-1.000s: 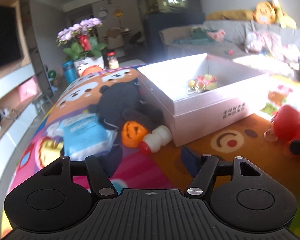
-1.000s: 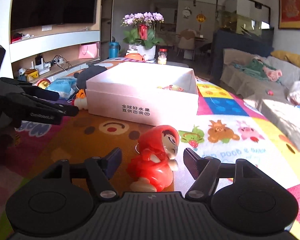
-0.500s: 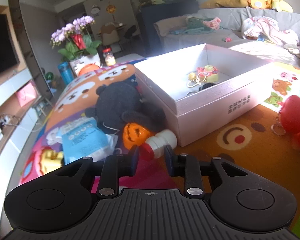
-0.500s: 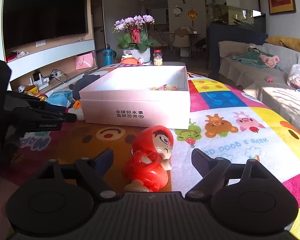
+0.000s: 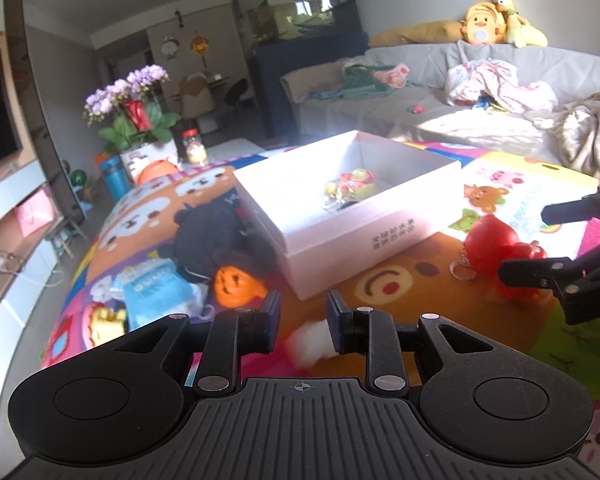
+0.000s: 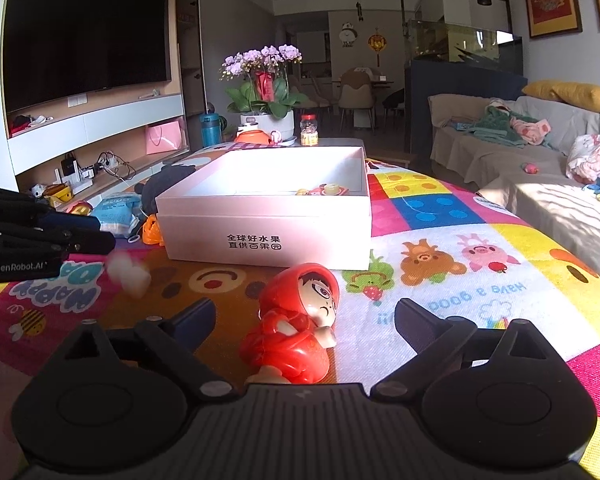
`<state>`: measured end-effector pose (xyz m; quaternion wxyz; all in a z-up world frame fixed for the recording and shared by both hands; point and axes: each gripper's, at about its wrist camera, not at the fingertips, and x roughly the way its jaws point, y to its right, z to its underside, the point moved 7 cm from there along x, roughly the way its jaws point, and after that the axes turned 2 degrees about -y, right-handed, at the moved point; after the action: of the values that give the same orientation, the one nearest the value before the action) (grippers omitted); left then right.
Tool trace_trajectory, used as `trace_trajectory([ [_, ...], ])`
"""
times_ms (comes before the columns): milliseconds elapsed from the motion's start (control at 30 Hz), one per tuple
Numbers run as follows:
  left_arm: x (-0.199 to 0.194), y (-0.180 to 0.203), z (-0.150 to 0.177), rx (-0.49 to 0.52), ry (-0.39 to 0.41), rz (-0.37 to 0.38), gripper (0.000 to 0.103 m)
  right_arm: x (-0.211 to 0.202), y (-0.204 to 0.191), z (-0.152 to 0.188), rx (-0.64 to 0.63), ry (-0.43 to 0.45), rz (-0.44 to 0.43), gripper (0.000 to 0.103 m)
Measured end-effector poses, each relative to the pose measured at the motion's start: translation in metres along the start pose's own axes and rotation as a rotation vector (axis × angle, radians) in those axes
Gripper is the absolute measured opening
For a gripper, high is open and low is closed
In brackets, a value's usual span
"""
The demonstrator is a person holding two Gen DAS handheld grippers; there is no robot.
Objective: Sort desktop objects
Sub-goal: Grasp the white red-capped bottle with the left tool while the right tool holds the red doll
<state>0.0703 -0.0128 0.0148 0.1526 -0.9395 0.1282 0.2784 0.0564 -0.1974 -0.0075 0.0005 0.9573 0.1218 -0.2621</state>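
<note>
Nearest, the left gripper hangs above the patterned mat, fingers narrowed but not closed, with a blurred white bottle just below them and apparently loose; whether they touch it cannot be told. Low over the mat, the right gripper is spread wide on either side of a glossy red hooded figurine, neither finger touching it. Beyond, a smooth orange pumpkin toy and black plush lie beside the open white cardboard box, which holds small colourful trinkets.
</note>
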Motion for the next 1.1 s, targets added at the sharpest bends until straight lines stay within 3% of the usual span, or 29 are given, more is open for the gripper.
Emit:
trace_trajectory([
  [167,-0.002,0.018,0.007,0.021,-0.009,0.034,0.032,0.000,0.000,0.000,0.002,0.002,0.001,0.099],
  [233,-0.005,0.015,0.010,0.006,-0.008,0.027,0.042,-0.001,0.000,-0.001,0.003,0.004,0.001,0.099],
  [300,-0.007,0.008,0.013,-0.025,-0.009,-0.003,0.062,-0.001,0.000,0.000,0.003,0.005,0.001,0.099],
  [367,-0.003,-0.002,0.018,-0.078,-0.042,-0.031,0.071,-0.001,0.000,0.000,0.003,0.005,0.001,0.100],
  [567,0.024,-0.022,0.033,-0.350,-0.173,0.015,0.073,-0.002,0.000,0.000,0.003,0.007,0.005,0.100],
  [667,0.031,-0.017,0.031,-0.377,-0.173,0.023,0.068,-0.001,0.001,0.000,0.005,0.007,0.006,0.100],
  [733,0.036,-0.015,0.029,-0.352,-0.162,-0.001,0.063,-0.002,0.001,0.000,0.004,0.008,0.006,0.100],
  [767,0.038,-0.015,0.028,-0.340,-0.161,-0.016,0.053,-0.002,0.001,-0.001,0.004,0.008,0.006,0.101],
  [800,0.040,-0.016,0.027,-0.326,-0.161,-0.028,0.049,-0.002,0.001,0.000,0.005,0.009,0.006,0.101],
  [900,0.035,-0.015,0.023,-0.242,-0.131,-0.062,0.049,-0.001,0.001,-0.001,0.007,0.011,0.005,0.101],
  [1100,0.011,0.006,0.016,0.134,-0.034,-0.173,0.049,-0.001,0.002,-0.001,0.008,0.014,0.004,0.103],
])
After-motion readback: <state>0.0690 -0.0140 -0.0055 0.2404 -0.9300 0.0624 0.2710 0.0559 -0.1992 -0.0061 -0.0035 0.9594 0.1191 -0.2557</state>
